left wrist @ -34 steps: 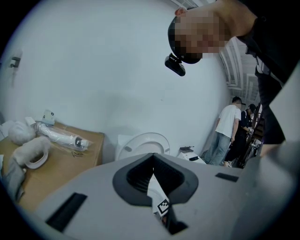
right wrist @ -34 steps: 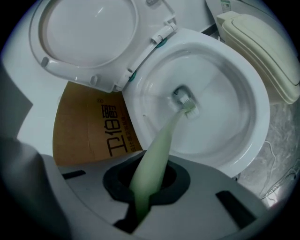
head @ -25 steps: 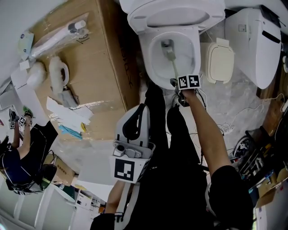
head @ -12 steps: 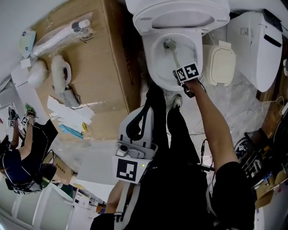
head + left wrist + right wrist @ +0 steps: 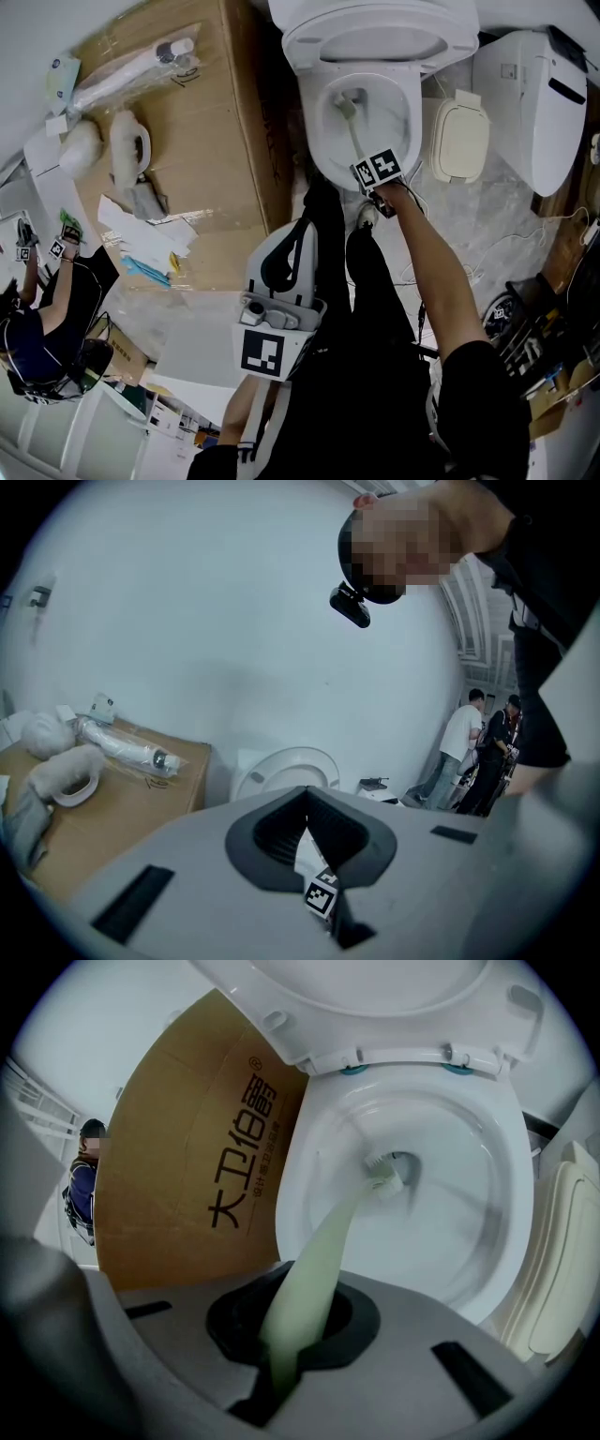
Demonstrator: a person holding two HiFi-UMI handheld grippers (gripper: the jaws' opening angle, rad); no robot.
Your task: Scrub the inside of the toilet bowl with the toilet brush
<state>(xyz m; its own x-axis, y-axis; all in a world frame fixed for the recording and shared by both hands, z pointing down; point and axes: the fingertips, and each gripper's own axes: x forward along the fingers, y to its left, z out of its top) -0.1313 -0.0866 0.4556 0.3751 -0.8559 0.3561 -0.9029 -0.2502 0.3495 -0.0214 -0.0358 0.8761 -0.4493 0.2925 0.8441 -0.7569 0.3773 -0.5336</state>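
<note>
**Hidden or unclear.** In the head view the right gripper (image 5: 367,176) shows mainly as its marker cube (image 5: 377,167), which covers the jaws and the front rim of the toilet bowl (image 5: 315,131). The person's black-clad legs (image 5: 366,309) cover the floor in front of the bowl. The right gripper view settles the grip: the jaws are clamped on the pale green handle of the toilet brush (image 5: 314,1269). The brush's bristled head sits low inside the bowl, just beside the drain opening (image 5: 411,1164). Whether the bristles press on the porcelain cannot be told. The left gripper (image 5: 292,234) is held near the person's waist, well apart from the bowl. In its own view the jaws stand together save for a narrow slit and grip nothing, and a small square marker (image 5: 322,893) shows in that slit. A second toilet (image 5: 534,94) is cut off by the right edge.

**Edges and room.** The raised seat (image 5: 380,42) leaves the bowl open above, and glazed wall lies free all round the brush head. A cardboard box (image 5: 216,141) stands just beside the bowl's left flank. A cream lid (image 5: 459,131) lies on the floor near its right.

**Writing.** The box side carries large brown Chinese characters (image 5: 239,1162), apparently 大卫伯爵 with a registered-mark sign
</note>
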